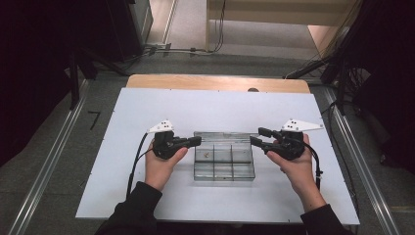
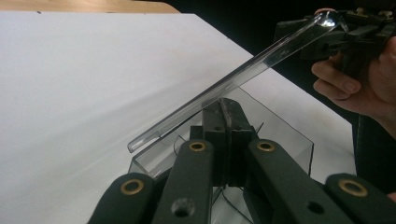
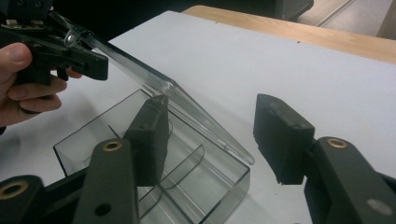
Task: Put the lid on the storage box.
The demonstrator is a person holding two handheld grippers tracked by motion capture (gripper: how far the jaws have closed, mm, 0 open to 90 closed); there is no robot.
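Clear plastic compartment box [image 1: 224, 164]: mid-table on white board [image 1: 147, 107], between the two grippers. Six cells in the high view, two rows of three, split by thin clear dividers. One small brownish item [image 1: 207, 155] in the back-left cell, too small to identify. Other cells apparently bare, though glare on the plastic limits certainty.

Lid [image 2: 233, 79]: clear, hinged along the box's far edge, raised at a slant. In the left gripper view, running as a long bright bar from low near the box rim up toward the far gripper. In the right gripper view [image 3: 154, 88], sloping from upper left down to a corner hanging above the box's near wall.

Left gripper [image 1: 195, 141]: held in left hand [image 1: 164, 164], jaws fully together, tips at the box's left edge in the high view. In its own view [image 2: 229, 112], pads pressed against each other just under the lid's lower face; contact with the lid likely but not certain. Nothing visibly clamped between the pads.

Right gripper [image 1: 259, 136]: held in right hand [image 1: 296, 164], jaws parted to about a medium gap, pointing at the box's right back corner. In its own view [image 3: 210, 128], one pad over the box interior, the other out over the board, the lid's free corner in the gap between them, neither pad pressing on it.

Wooden table edge [image 1: 215, 82]: beyond the board.
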